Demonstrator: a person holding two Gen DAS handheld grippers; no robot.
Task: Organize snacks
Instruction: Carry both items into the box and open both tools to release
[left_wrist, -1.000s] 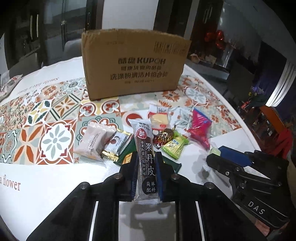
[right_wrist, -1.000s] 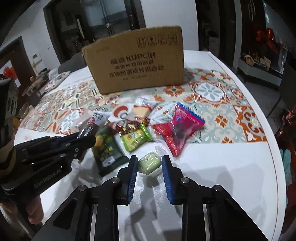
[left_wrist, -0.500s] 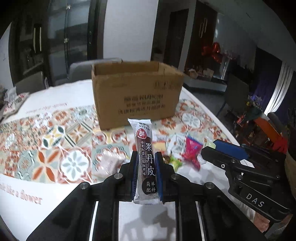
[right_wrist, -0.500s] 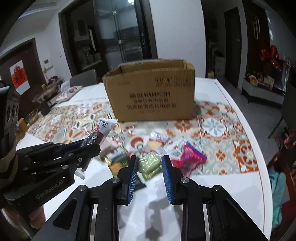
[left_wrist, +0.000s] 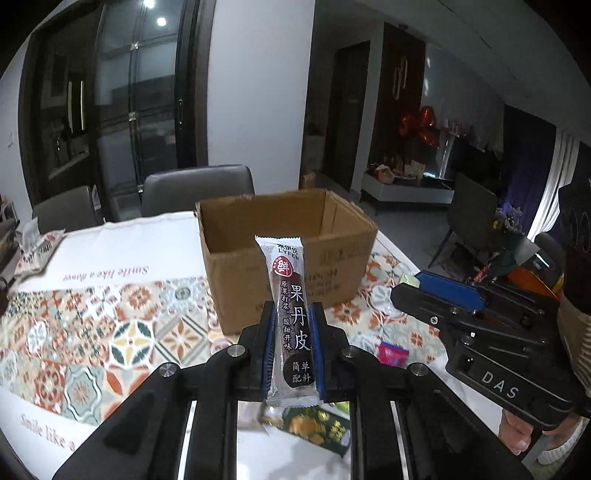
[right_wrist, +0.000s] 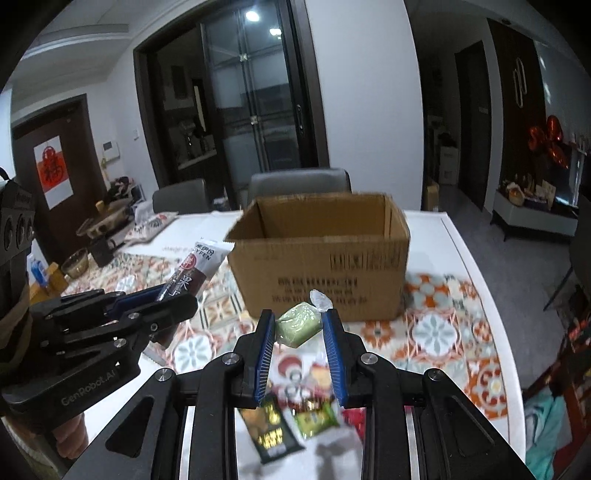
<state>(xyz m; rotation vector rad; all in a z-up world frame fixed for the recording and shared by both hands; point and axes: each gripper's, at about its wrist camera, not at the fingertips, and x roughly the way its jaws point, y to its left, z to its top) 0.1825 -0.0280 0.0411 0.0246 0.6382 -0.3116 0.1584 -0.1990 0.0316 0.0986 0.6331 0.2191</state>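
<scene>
My left gripper (left_wrist: 291, 314) is shut on a long dark fruit-leather bar (left_wrist: 291, 314), held upright above the table in front of the open cardboard box (left_wrist: 284, 229). My right gripper (right_wrist: 299, 325) is shut on a small green wrapped sweet (right_wrist: 297, 325), also raised, just short of the box (right_wrist: 321, 258). In the right wrist view the left gripper (right_wrist: 166, 299) with its bar (right_wrist: 195, 269) is at the left. In the left wrist view the right gripper (left_wrist: 417, 288) is at the right. The box's inside looks bare where visible.
Loose snacks lie on the table below the grippers: a dark green packet (right_wrist: 269, 432), a light green packet (right_wrist: 317, 417), a red packet (left_wrist: 393, 352). The patterned tablecloth (left_wrist: 92, 332) covers the table. Grey chairs (left_wrist: 195, 188) stand behind the box.
Both grippers have risen from the table with their snacks and come closer to the box, whose open top now shows. The snack pile has dropped below the fingers.
</scene>
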